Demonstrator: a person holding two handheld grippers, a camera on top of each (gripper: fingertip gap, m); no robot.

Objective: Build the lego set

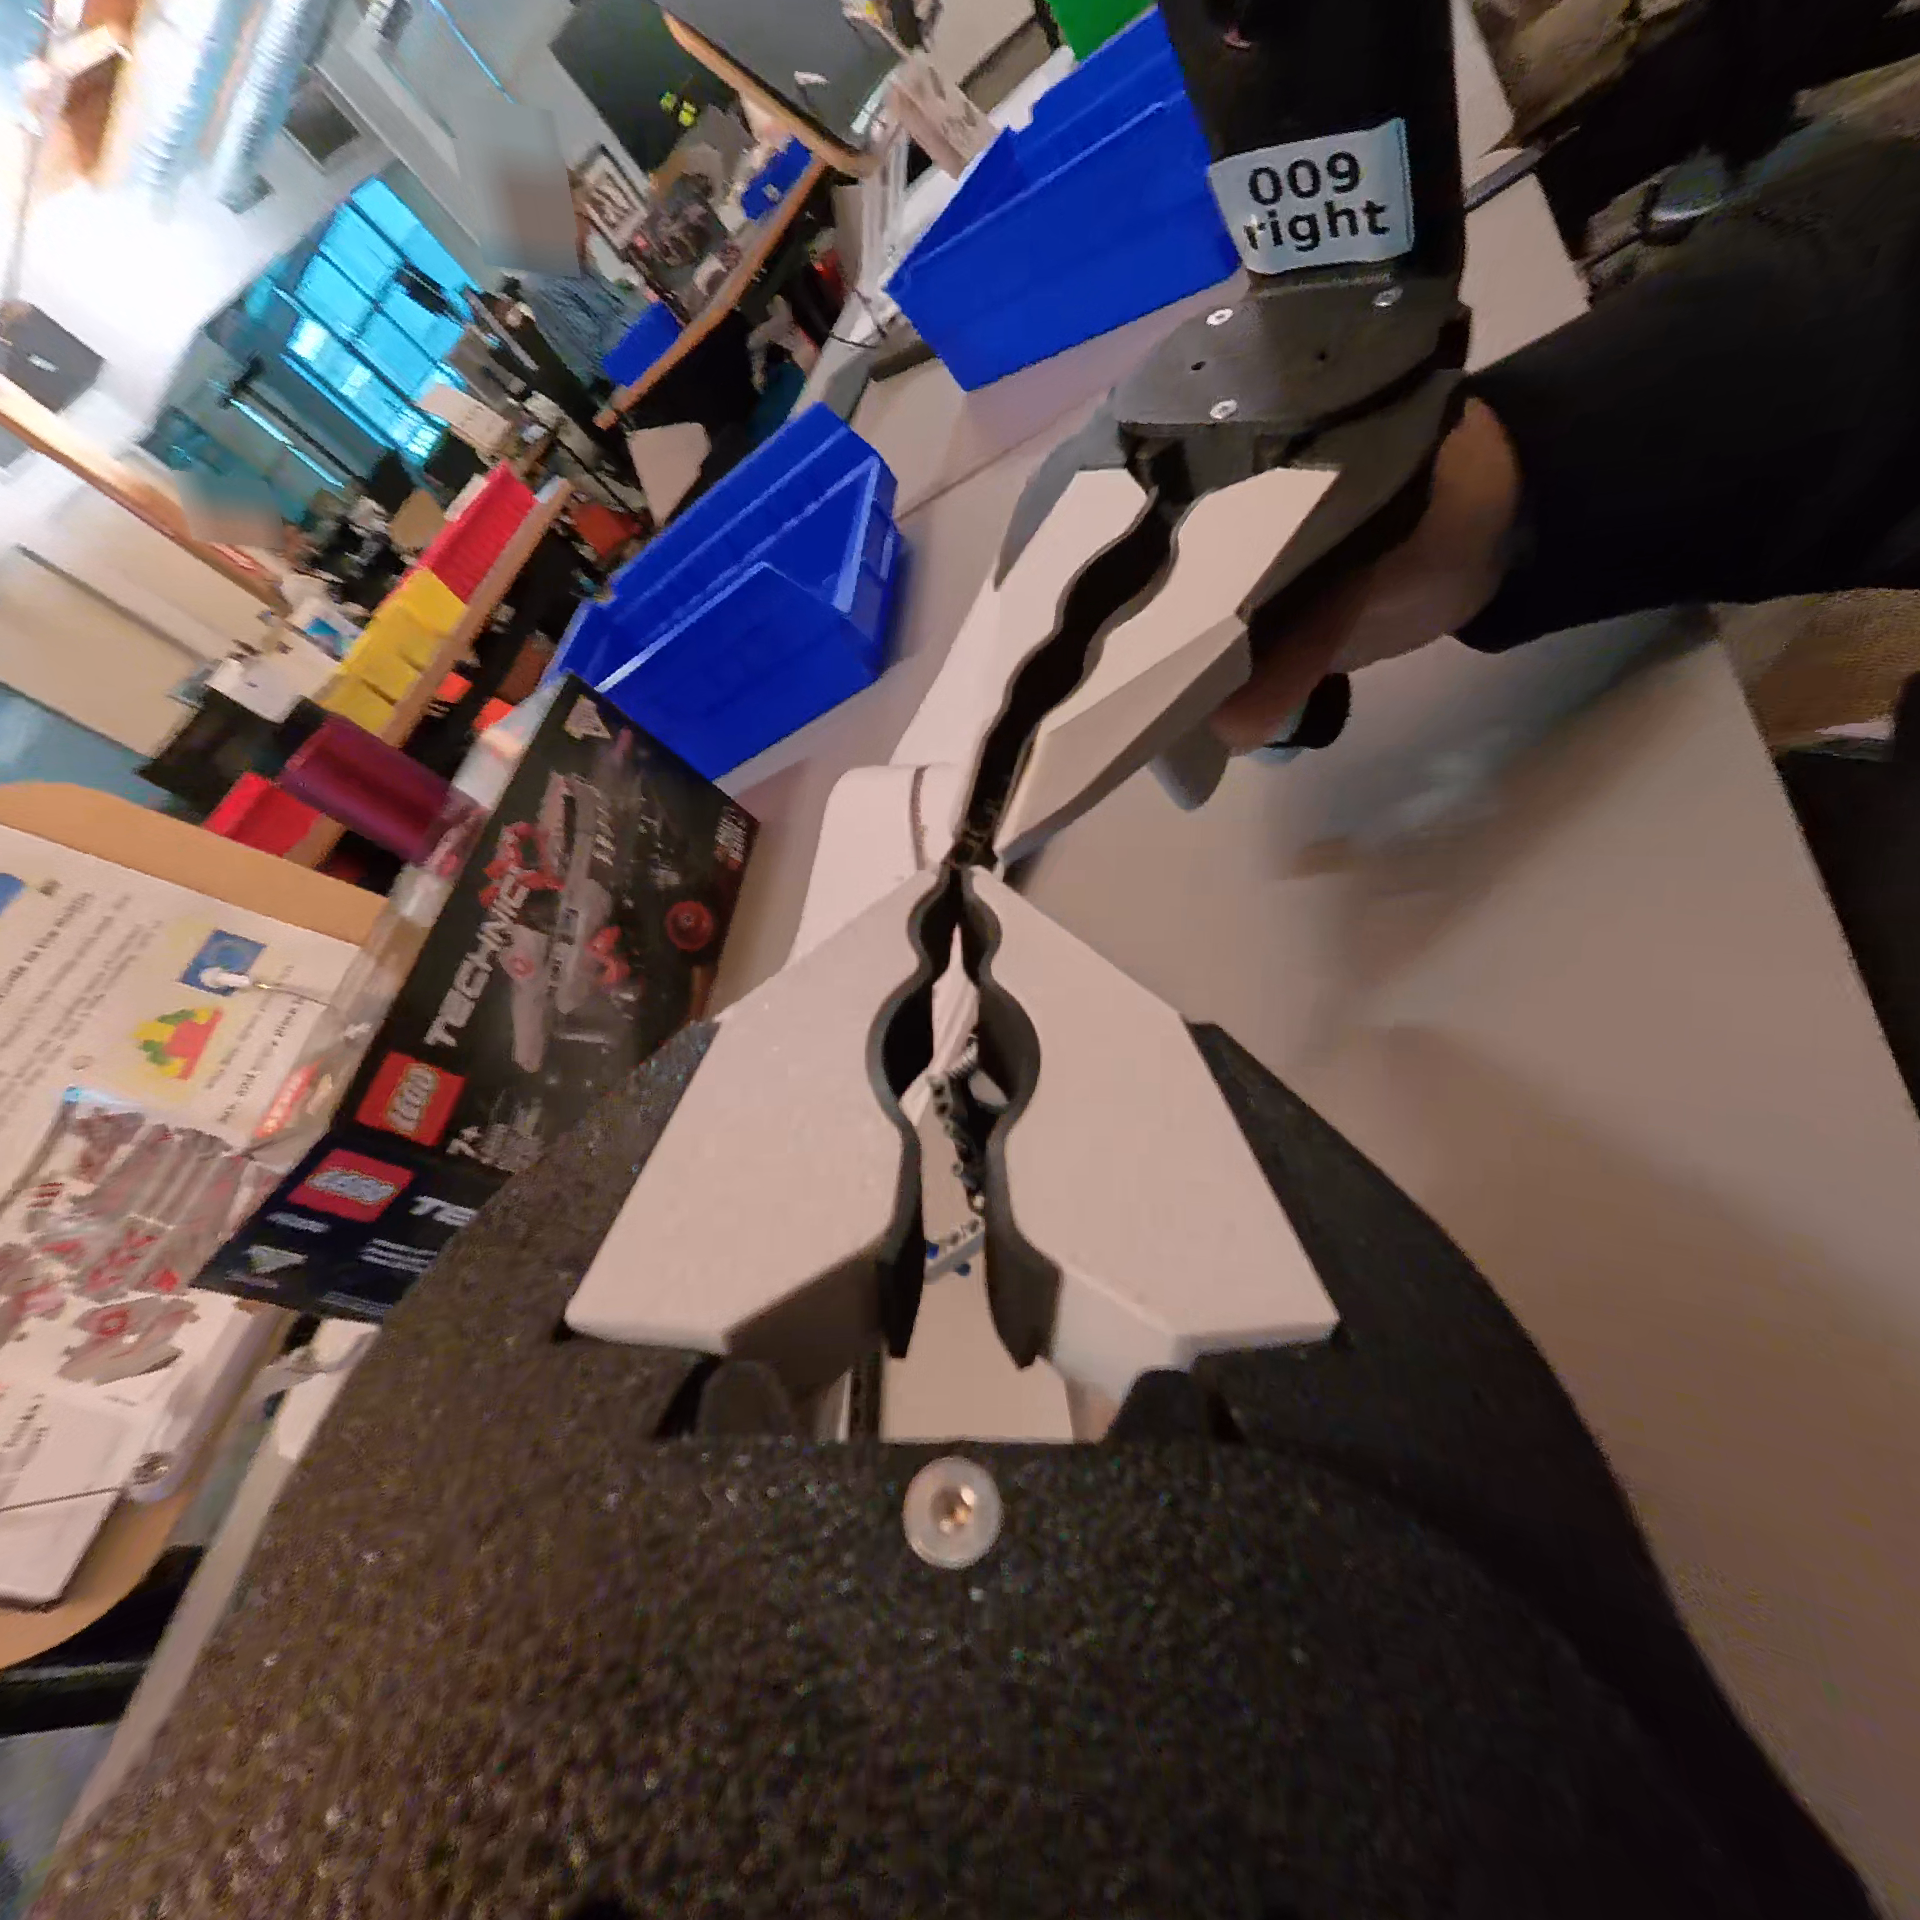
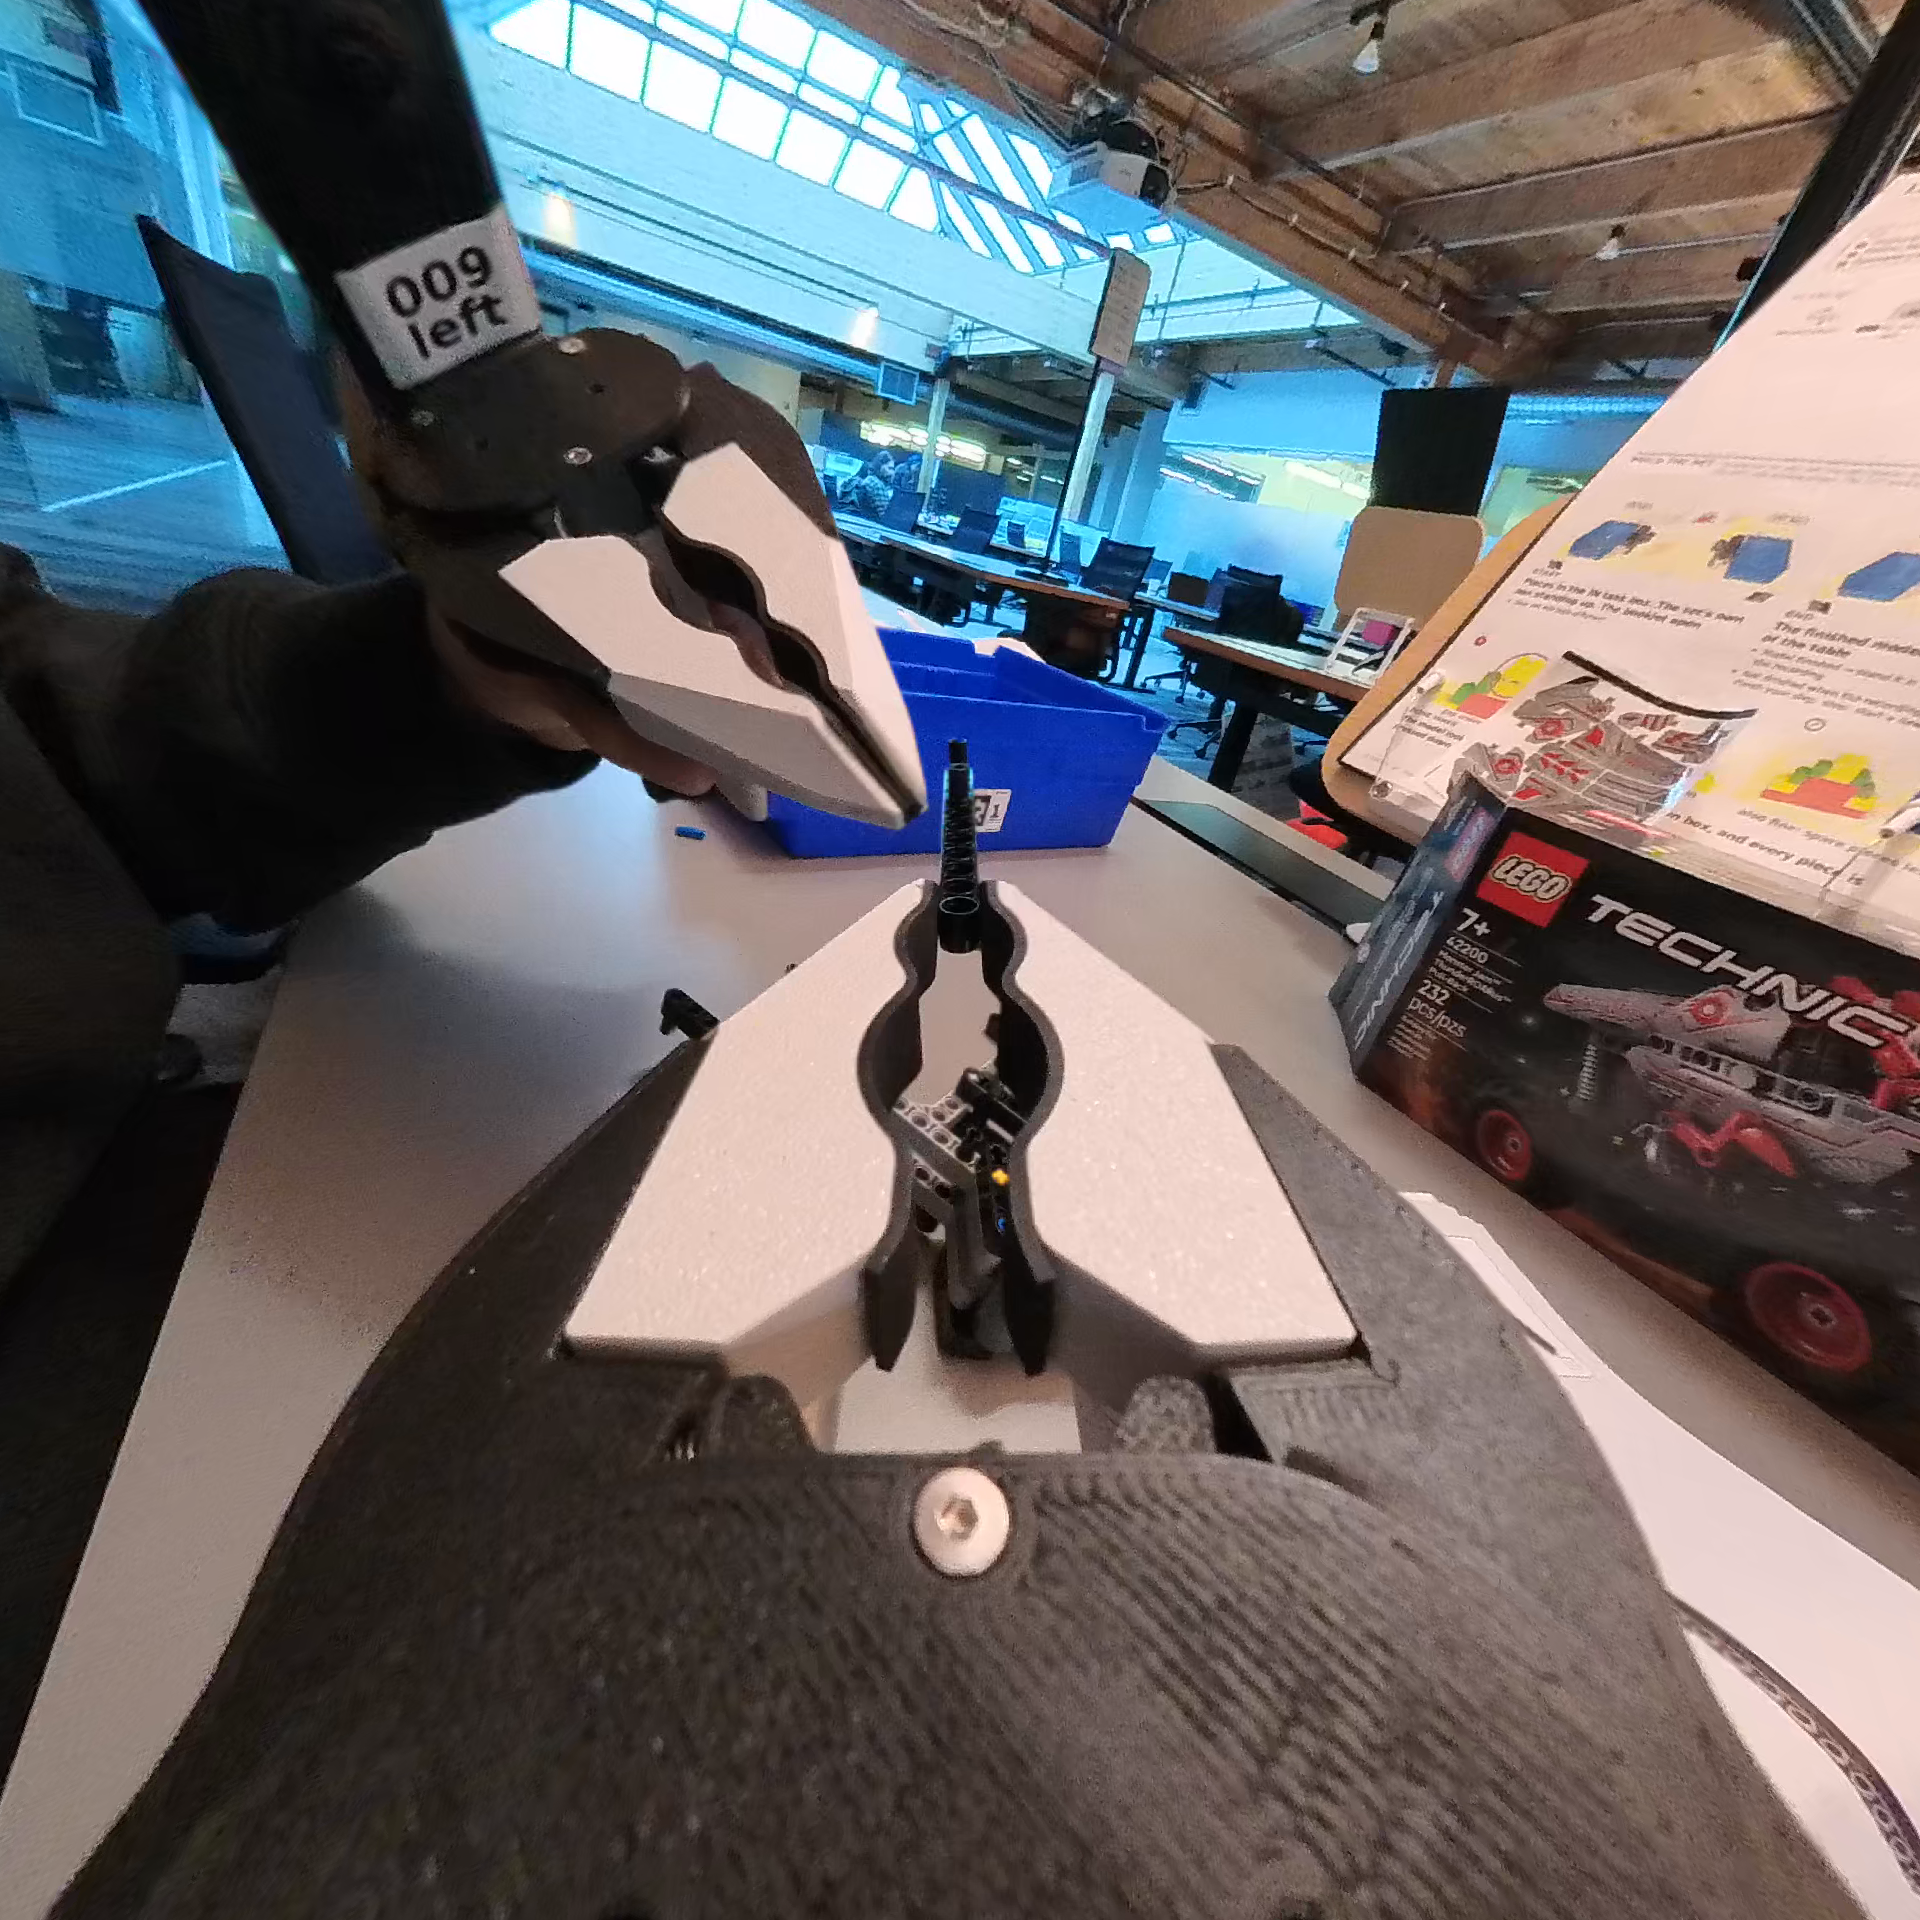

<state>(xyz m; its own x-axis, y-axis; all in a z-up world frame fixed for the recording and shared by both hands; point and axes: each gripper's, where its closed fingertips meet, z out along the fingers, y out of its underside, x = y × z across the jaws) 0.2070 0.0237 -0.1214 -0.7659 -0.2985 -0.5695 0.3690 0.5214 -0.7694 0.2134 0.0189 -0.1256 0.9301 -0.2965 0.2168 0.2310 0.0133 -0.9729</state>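
My right gripper (image 2: 956,916) is shut on a black Technic beam (image 2: 954,831) that sticks up past its tips. A grey and black Lego assembly (image 2: 966,1143) shows through the gap behind the tips. My left gripper (image 2: 914,808) comes in from the upper left with its jaws shut, its tips right beside the top of the beam. In the left wrist view my left gripper (image 1: 961,883) meets the right gripper (image 1: 977,831) tip to tip. A grey Lego part (image 1: 956,1132) shows through the left gripper's gap. I cannot see whether its tips pinch anything small.
A blue bin (image 2: 1008,748) stands behind the grippers on the grey table (image 2: 468,987); two blue bins (image 1: 769,623) show in the left wrist view. The Lego box (image 2: 1662,1039) and an instruction board (image 2: 1714,623) are at the right. A small black piece (image 2: 681,1013) and a blue pin (image 2: 686,831) lie loose. My left and right fingertips are right by each other.
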